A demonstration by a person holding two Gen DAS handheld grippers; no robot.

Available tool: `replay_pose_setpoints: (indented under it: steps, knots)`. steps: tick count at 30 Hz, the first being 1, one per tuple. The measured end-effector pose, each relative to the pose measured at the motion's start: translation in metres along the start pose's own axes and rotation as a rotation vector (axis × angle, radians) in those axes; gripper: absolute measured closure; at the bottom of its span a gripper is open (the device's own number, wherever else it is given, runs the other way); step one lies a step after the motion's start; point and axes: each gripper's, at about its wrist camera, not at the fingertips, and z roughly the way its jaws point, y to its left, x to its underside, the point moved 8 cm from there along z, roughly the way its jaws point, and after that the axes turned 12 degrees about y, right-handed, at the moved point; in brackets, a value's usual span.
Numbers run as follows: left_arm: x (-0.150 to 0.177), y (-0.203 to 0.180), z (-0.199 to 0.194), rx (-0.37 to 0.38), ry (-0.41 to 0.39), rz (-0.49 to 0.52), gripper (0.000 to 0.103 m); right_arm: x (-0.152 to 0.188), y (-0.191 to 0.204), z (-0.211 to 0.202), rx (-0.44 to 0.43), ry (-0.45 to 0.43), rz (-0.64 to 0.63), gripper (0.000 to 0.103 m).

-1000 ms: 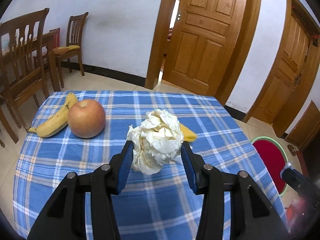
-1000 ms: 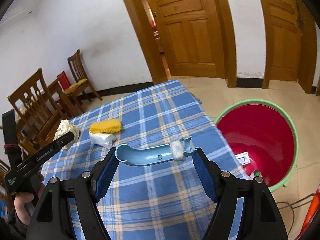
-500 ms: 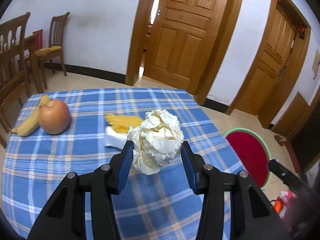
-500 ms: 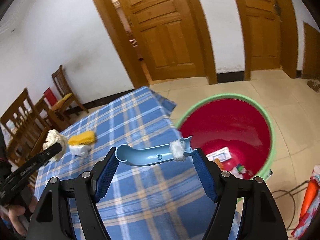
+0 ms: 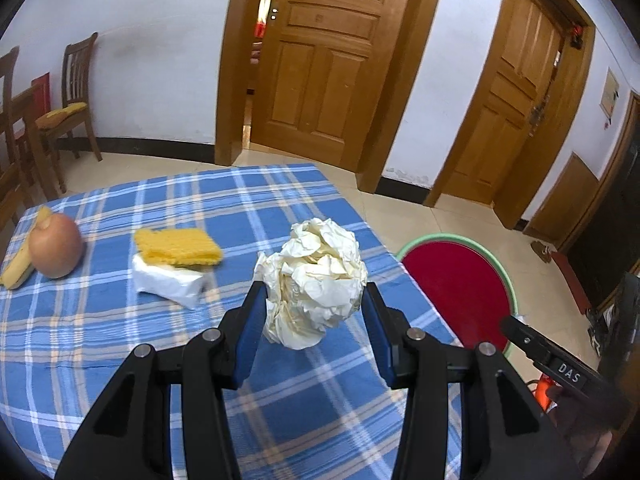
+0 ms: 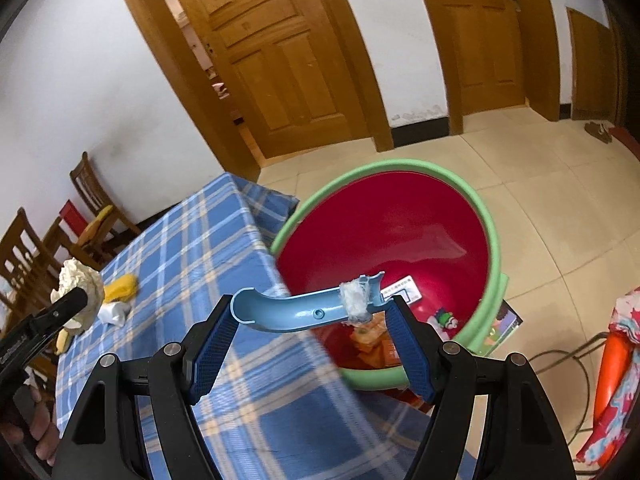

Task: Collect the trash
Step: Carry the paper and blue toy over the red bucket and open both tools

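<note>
My left gripper (image 5: 314, 312) is shut on a crumpled ball of cream paper (image 5: 320, 280), held above the blue checked tablecloth (image 5: 120, 340). My right gripper (image 6: 310, 326) is shut on a curved light-blue plastic piece (image 6: 296, 310) with a wad of white tape (image 6: 354, 300) round it, clamped end to end. That piece hangs over the table's edge, in front of the red bin with a green rim (image 6: 400, 240), which stands on the floor and holds some litter. The paper ball (image 6: 80, 282) and the left gripper's tip show at the left of the right wrist view.
A yellow sponge (image 5: 178, 246) lies on a white tissue pack (image 5: 168, 282) on the table. An apple (image 5: 56, 248) and a banana (image 5: 18, 270) sit at the far left. Wooden chairs (image 5: 68, 116) stand by the wall; wooden doors (image 5: 328, 60) lie behind. The bin (image 5: 456, 288) stands right of the table.
Both grippers have swung to the right with their loads. The bin has come nearer in both views; the apple and banana have slid to the left edge. Neither grip has changed.
</note>
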Motion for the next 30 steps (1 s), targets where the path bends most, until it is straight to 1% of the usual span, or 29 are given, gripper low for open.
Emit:
replay_pose_setpoints:
  steps: [9,15,21,30]
  knots:
    - [-0.001,-0.042,0.017,0.007,0.032,0.069,0.055,-0.003,-0.028,0.007,-0.006,0.016,0.053,0.026]
    - [-0.002,-0.062,0.029,0.017,0.053,0.102,0.055,-0.006,-0.044,0.010,-0.012,0.021,0.075,0.026]
    - [-0.004,-0.079,0.041,0.023,0.070,0.124,0.055,-0.006,-0.053,0.012,-0.009,0.031,0.084,0.026]
    - [-0.006,-0.104,0.062,0.031,0.093,0.161,0.055,-0.011,-0.061,0.006,-0.018,0.015,0.079,0.024]
